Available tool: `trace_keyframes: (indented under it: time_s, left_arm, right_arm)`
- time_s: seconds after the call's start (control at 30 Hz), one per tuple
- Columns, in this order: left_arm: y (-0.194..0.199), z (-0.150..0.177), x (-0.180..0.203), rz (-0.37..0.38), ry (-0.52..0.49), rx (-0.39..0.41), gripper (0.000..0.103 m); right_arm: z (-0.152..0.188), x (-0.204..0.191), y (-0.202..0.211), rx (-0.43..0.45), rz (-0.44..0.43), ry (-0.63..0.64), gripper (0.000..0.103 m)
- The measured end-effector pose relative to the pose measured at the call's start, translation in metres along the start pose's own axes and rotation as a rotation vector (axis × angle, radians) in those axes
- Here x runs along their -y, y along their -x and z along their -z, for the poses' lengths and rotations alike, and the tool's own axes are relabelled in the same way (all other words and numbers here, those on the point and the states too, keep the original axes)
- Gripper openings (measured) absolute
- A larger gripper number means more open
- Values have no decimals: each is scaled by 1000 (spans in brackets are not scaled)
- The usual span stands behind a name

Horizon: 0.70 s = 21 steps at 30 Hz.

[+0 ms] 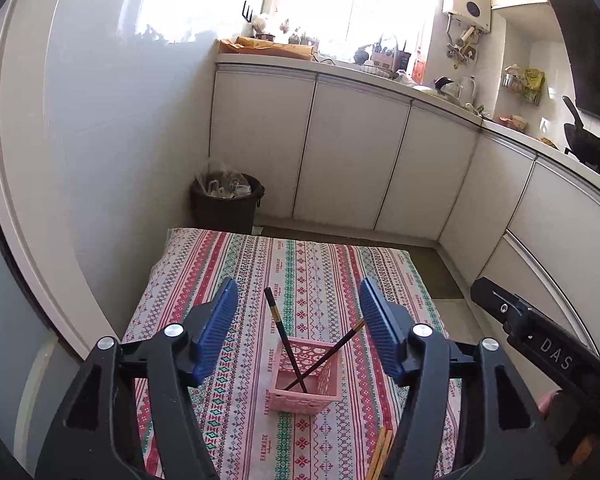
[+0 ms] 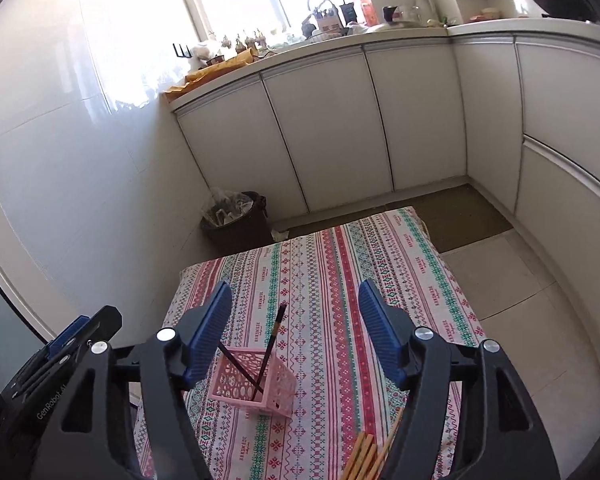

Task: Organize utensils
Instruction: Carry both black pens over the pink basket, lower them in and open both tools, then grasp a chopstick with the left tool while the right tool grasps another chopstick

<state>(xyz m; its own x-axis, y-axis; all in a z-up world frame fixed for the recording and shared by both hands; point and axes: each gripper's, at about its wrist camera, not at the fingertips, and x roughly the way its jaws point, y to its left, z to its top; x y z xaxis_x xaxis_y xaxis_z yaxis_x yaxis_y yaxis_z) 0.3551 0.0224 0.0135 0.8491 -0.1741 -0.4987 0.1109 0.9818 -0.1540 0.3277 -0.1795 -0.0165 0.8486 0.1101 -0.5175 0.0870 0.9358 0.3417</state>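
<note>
**Two dark chopsticks in the basket, wooden ones waiting at the near edge**

Kitchen cabinets and a white wall ring a small table under a striped, patterned tablecloth, with a lined waste bin on the floor beyond its far corner. On the cloth stands a small pink lattice basket, and two dark chopsticks lean inside it, crossing near the bottom and splaying out over opposite rims.

Both tools are empty. The left gripper has its blue pads spread wide on either side of the basket, nothing between them but air and the view of the chopsticks below. The right gripper is likewise spread wide, with the basket showing beneath its left pad. Neither touches anything.

What seems left to sort is a bundle of pale wooden chopsticks lying flat on the cloth at the near edge, partly hidden under the right tool's frame; their count is unclear.

These sticks are probably light, stiff and thin, so they should lift with little force but may roll or pivot if pinched off-centre. A hold across the shaft near the middle looks safest, with the pads closing squarely. Lying flat on soft fabric, they may be awkward to get under. The basket itself looks light and could tip or slide when a stick is dropped against its rim.
</note>
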Motion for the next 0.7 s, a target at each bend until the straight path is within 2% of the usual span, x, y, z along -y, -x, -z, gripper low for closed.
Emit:
trace_keyframes:
  time_s: [0.13, 0.33, 0.53, 0.7]
  left_arm:
    - [1, 6, 13, 8, -43, -20, 76]
    - [-4, 21, 33, 51, -99, -101, 93]
    - [-20, 45, 62, 114, -184, -233, 96]
    - [-49, 79, 90, 167, -257, -445, 96]
  right_arm:
    - [11, 18, 16, 32, 68, -3, 91]
    - [30, 61, 36, 16, 169, -24, 96]
    - [61, 119, 46, -106, 273, -86, 96]
    - [85, 158, 42, -271, 285, -143, 96]
